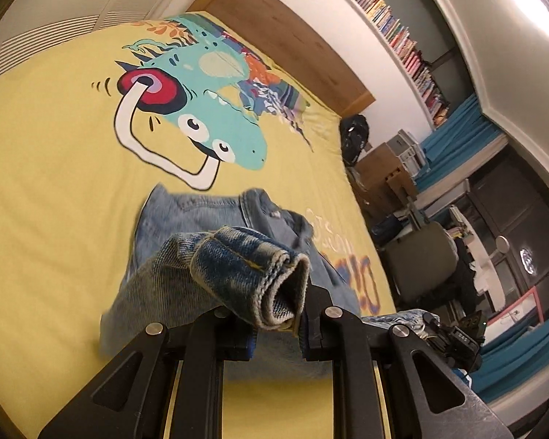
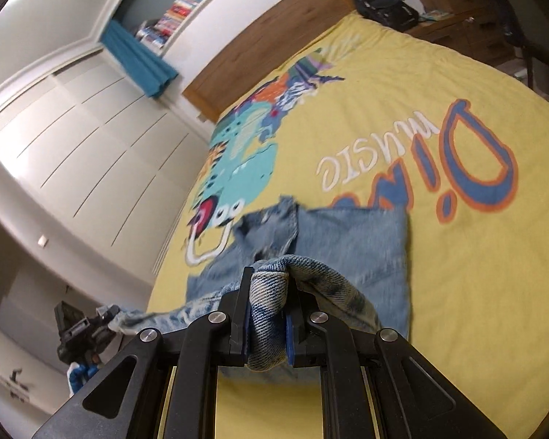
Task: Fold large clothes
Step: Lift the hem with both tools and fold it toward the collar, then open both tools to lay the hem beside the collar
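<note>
Two grippers: both clamped on denim, one hem each
Left gripper (image 1: 278, 323): jaws closed on a rolled, frayed hem end of the jeans (image 1: 201, 226); hem bunched between the pads, lifted off the bed
Right gripper (image 2: 268, 323): jaws pinched tight on the other folded hem; blue pad faces show on either side of the cloth
Jeans location: rest of the jeans lies on the yellow bedspread (image 1: 47, 183), well in from its edges and nearer the foot end than the headboard; cloth rises from the bedspread to both grippers
Jeans shape: left view shows waistband/pocket area, blurred; right view shows a flat rectangular panel of leg (image 2: 351, 241) lying on the bedspread past the fingers
Left view only: full dinosaur print (image 1: 201, 109) with headphones, beyond the jeans toward the headboard (image 1: 292, 40); office chair (image 1: 421, 259) and cardboard boxes (image 1: 380, 168) off the bed's right edge; long bookshelf (image 1: 395, 29) high on the wall; right gripper seen small at lower right, denim strip running to it
Right view only: "Dino music" lettering (image 2: 421, 168) upside down, jeans covering part of it; white panelled wardrobe doors (image 2: 73, 146) off the left edge of the bed; left gripper seen small at lower left with a blue-gloved hand (image 2: 78, 375) under it
Both views: black backpack (image 2: 384, 3) by the headboard corner; teal curtain (image 2: 139, 58)
Blur: denim edges on the bedspread smeared in both views, seams hard to read
</note>
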A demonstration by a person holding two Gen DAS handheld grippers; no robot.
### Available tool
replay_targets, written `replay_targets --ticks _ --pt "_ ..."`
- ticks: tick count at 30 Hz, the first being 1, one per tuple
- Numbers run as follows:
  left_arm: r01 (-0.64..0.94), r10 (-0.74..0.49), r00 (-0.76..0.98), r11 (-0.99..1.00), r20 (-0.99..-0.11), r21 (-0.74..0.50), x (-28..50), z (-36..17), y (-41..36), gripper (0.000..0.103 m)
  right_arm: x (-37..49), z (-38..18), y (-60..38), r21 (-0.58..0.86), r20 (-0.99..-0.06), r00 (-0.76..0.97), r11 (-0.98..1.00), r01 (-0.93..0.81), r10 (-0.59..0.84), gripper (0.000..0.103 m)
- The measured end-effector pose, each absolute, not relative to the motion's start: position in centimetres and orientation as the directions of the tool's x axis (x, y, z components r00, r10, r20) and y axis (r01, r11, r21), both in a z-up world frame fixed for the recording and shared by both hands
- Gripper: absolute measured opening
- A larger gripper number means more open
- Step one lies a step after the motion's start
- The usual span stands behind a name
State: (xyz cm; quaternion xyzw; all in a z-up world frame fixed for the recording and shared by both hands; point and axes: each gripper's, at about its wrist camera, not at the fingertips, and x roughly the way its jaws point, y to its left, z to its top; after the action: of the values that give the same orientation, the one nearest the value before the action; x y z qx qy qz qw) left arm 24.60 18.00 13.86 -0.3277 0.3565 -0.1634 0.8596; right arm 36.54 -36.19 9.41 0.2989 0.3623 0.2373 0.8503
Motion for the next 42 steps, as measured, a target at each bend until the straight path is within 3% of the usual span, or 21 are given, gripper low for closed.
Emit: replay_targets --ticks 12,17,20,23,26,27,31,34,42 --pt "-0.122 -0.426 0.604 0.785 -0.674 -0.607 36.7 4.4 18.1 0.014 50.2 0.0 -34.6 0.676 -0.631 0.562 0.734 0.061 0.535 0.013" --pt "-0.181 -0.416 0.561 0.781 -0.715 -0.597 38.9 1.6 18.4 0.017 52.5 -2.8 -34.6 0.682 -0.651 0.54 0.724 0.105 0.534 0.016" --pt "-0.199 -0.431 0.549 0.765 -0.716 -0.613 39.0 1.0 18.6 0.022 53.1 -4.0 -34.7 0.691 -0.652 0.526 0.713 0.118 0.545 0.024" --pt "-0.211 -0.471 0.566 0.71 -0.676 -0.671 38.7 0.9 19.2 0.034 53.3 -4.4 -34.6 0.701 -0.644 0.522 0.705 0.11 0.559 0.034" --pt "-0.228 -0.475 0.601 0.669 -0.642 -0.708 38.2 1.8 20.3 0.045 53.2 -4.0 -34.6 0.712 -0.628 0.536 0.695 0.102 0.565 0.057" --pt "-0.227 -0.46 0.61 0.679 -0.646 -0.698 38.2 2.4 20.5 0.045 53.2 -3.8 -34.8 0.711 -0.625 0.547 0.695 0.106 0.556 0.062" --pt "-0.216 -0.371 0.634 0.757 -0.678 -0.616 37.5 5.2 21.1 0.045 52.8 -2.6 -35.2 0.689 -0.632 0.568 0.718 0.099 0.528 0.064" --pt "-0.168 -0.306 0.639 0.84 -0.706 -0.516 37.0 7.1 19.7 0.048 52.1 -1.1 -34.1 0.594 -0.677 0.572 0.802 0.055 0.463 0.065" --pt "0.08 -0.328 0.549 0.936 -0.768 -0.343 37.4 5.8 9.4 0.05 50.5 0.4 -24.9 0.375 -0.747 0.511 0.904 -0.205 0.426 0.065"
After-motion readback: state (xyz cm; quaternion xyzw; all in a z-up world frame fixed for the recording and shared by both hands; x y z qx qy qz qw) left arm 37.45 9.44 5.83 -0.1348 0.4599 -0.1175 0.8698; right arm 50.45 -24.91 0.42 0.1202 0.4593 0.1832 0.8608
